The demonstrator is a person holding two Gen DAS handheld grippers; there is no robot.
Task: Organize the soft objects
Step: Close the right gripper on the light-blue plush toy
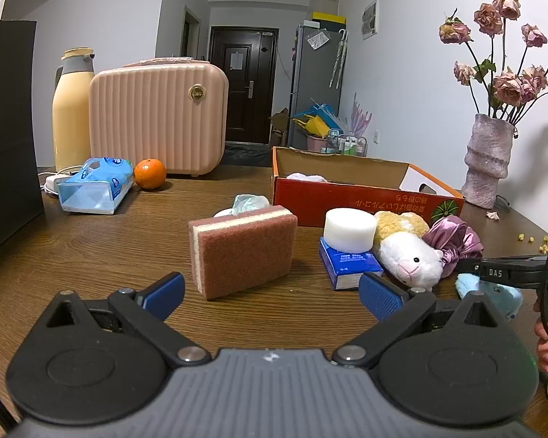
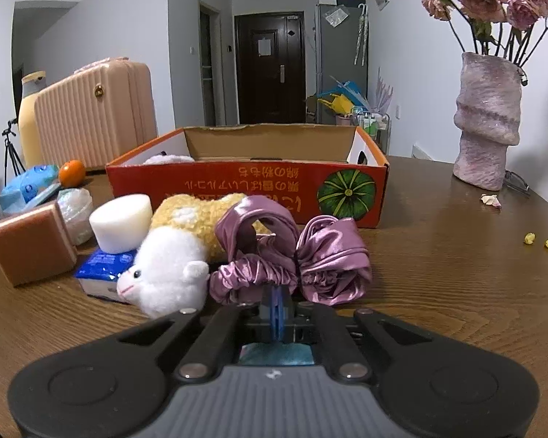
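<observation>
My left gripper (image 1: 272, 297) is open, its blue pads either side of open table just short of the brown sponge (image 1: 243, 250), which stands on edge. My right gripper (image 2: 277, 310) is shut, its pads pressed together at the hem of the purple satin cap (image 2: 292, 252); whether it pinches the fabric I cannot tell. Left of the cap lie a plush sheep (image 2: 171, 266), a white foam cylinder (image 2: 122, 221) on a blue packet (image 2: 104, 264), and the sponge (image 2: 31, 246). Behind stands the red cardboard box (image 2: 244, 186), with something white inside. A light-blue soft thing (image 1: 493, 292) lies under the right gripper.
A pink case (image 1: 157, 116), yellow flask (image 1: 71, 109), orange (image 1: 149, 173) and blue tissue pack (image 1: 95, 186) sit at the back left. A dark box (image 1: 7, 127) stands at the far left. A vase of dried roses (image 2: 487, 120) stands at the right, with petals nearby.
</observation>
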